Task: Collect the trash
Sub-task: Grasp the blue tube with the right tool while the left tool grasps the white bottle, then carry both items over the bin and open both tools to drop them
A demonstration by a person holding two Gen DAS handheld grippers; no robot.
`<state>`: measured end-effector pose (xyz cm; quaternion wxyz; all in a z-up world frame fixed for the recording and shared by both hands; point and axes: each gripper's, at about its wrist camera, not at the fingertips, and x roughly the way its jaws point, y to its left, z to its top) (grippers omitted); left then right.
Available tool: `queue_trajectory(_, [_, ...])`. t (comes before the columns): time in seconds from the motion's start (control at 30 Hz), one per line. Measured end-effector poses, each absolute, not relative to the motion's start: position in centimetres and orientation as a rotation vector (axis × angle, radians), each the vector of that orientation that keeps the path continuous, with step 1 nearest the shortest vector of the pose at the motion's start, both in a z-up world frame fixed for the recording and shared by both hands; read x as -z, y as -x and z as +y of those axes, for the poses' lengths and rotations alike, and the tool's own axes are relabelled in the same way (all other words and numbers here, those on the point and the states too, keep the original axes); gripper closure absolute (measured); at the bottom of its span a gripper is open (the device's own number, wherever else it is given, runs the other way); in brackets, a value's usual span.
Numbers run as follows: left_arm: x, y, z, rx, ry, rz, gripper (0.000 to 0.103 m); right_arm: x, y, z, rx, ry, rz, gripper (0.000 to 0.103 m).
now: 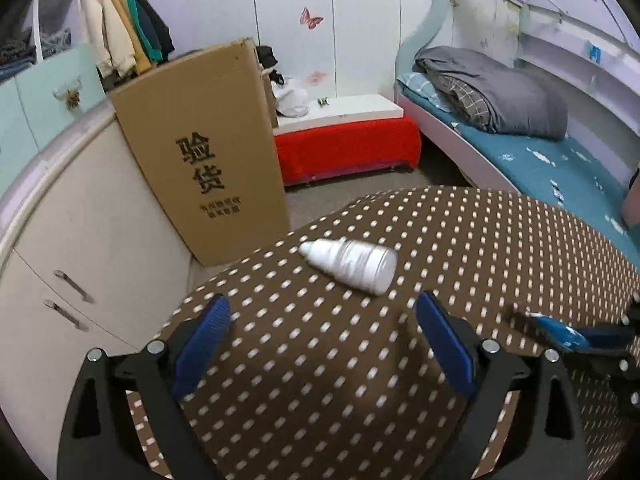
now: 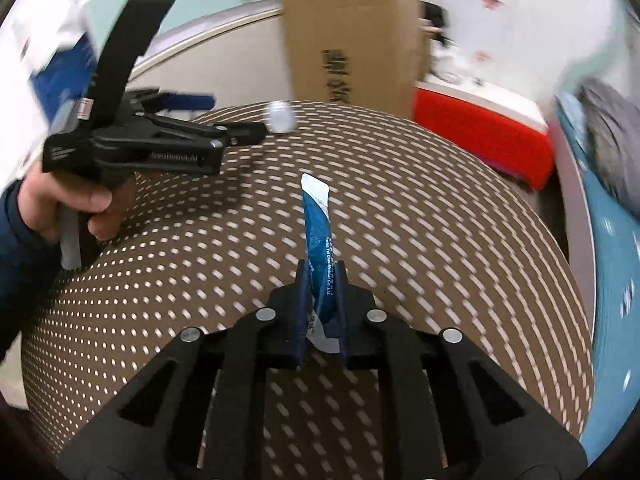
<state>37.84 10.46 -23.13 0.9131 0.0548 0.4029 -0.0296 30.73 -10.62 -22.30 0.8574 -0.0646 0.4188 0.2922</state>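
1. Near the bench's (image 1: 460, 240) far left edge lies a white bottle (image 1: 352, 265), uncollected; my left tool (image 1: 320, 344) stands apart just short of it.
2. My right tool (image 2: 320, 276) is clamped on a blue wrapper (image 2: 318, 224).
3. I see no bin.

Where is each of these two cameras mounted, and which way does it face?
Left wrist view: sits on the left claw, looking forward and down over its open blue fingers at a white plastic bottle lying on the brown dotted cloth.
Right wrist view: sits on the right claw, shut on a blue and white wrapper; the person's left hand holding the other claw shows at left.
Shared: bottle, cloth, wrapper, brown cardboard box, red bench.
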Motion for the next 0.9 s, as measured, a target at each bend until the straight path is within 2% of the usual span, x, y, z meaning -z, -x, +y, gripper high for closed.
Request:
queue_trajectory(0.17, [23.5,-40.2,9.6,0.021,-0.073,0.864,0.013,22.3,-30.9,-13.6,-0.539,0.029,0.885,0.091])
queue_trajectory(0.23, [23.9,-40.8,9.4,0.048,-0.049,0.899,0.05,22.2,-30.9,-14.2,-0.532,0.004,0.883,0.091])
queue_trajectory(0.27, [24.0,-40.7,9.3,0.05,-0.043,0.897,0.053,22.1,-30.8,-14.5,-0.529,-0.008,0.881,0.091])
queue_trajectory(0.3, [23.9,-40.6,9.2,0.059,-0.035,0.896,0.063,22.1,-30.6,-14.8,-0.529,-0.015,0.878,0.091])
queue_trajectory(0.33, [23.8,-40.6,9.3,0.071,-0.022,0.896,0.068,21.9,-30.4,-15.1,-0.528,-0.023,0.873,0.091])
queue_trajectory(0.6, [23.1,-36.2,8.9,0.13,0.054,0.878,0.069,20.2,-27.8,-17.2,-0.498,-0.09,0.842,0.091])
queue_trajectory(0.9, [18.6,-27.2,4.3,0.208,0.059,0.773,0.069,16.3,-23.3,-22.5,-0.43,-0.176,0.758,0.091])
